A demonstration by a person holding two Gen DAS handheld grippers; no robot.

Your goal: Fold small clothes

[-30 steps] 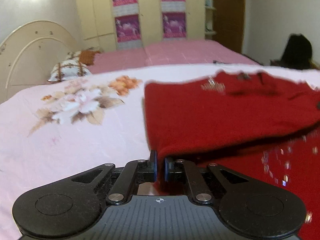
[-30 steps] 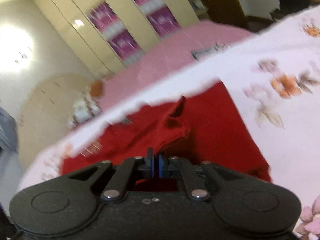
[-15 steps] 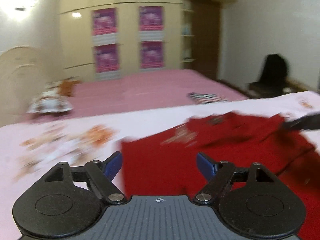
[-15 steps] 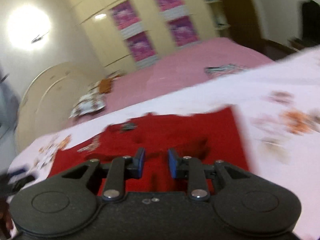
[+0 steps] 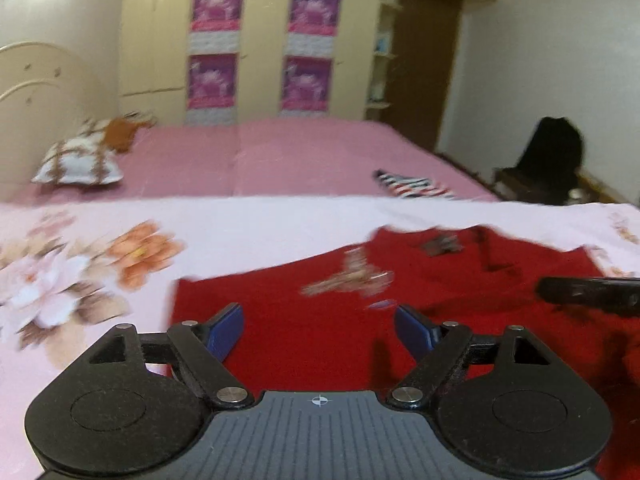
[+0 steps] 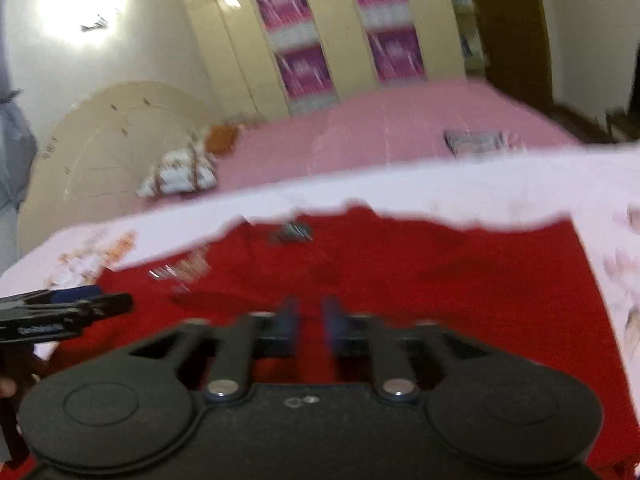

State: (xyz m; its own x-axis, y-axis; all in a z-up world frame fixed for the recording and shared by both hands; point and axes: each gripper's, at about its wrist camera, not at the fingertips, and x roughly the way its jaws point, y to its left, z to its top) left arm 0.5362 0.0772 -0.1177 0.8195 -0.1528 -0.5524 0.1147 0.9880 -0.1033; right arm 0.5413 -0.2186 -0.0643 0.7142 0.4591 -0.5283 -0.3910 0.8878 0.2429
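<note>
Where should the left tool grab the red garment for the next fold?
Probably the near-left corner of the red garment: it lies flat on the floral sheet, its left edge exposed. Come from the left with the left tool, whose jaws have just opened, empty.

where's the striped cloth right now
In the left wrist view the striped cloth lies on the pink bed behind, right of centre, beyond the red sweater.
</note>
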